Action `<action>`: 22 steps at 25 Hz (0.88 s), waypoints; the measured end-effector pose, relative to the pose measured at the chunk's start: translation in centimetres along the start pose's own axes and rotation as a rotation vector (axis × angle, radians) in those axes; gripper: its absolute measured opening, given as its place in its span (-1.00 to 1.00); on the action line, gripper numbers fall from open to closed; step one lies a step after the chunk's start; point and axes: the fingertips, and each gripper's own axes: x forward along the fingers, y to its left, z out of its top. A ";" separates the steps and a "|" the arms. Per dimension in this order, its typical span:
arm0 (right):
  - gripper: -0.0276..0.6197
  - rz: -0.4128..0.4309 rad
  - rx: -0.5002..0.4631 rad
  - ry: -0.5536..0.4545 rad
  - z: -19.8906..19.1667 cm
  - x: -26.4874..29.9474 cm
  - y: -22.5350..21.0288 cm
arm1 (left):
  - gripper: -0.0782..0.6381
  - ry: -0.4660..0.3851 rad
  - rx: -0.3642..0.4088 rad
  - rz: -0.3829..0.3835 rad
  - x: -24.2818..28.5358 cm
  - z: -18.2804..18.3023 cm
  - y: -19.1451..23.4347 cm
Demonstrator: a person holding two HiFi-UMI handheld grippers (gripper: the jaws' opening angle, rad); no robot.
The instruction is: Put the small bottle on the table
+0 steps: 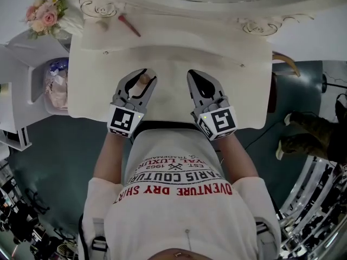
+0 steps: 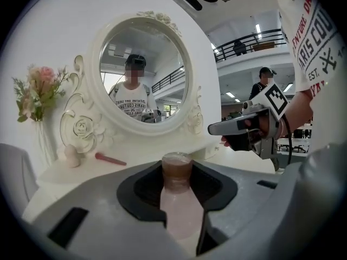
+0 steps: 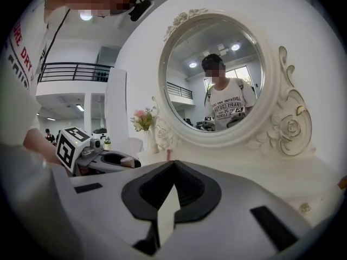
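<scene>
Counted two grippers: left gripper point(image 1: 142, 79), right gripper point(image 1: 199, 79). One small bottle point(image 2: 179, 196). One table point(image 1: 162, 58) and one round mirror point(image 2: 143, 72). There was one bunch of flowers point(image 1: 46, 15), one red stick point(image 1: 129, 25), one pale sponge point(image 2: 71, 156). One person in a printed shirt point(image 1: 179, 199).
</scene>
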 end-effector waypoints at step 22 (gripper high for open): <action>-0.92 0.008 -0.006 0.059 -2.7 1.6 -4.4 | -0.39 0.066 -0.040 -0.004 6.6 -5.3 0.2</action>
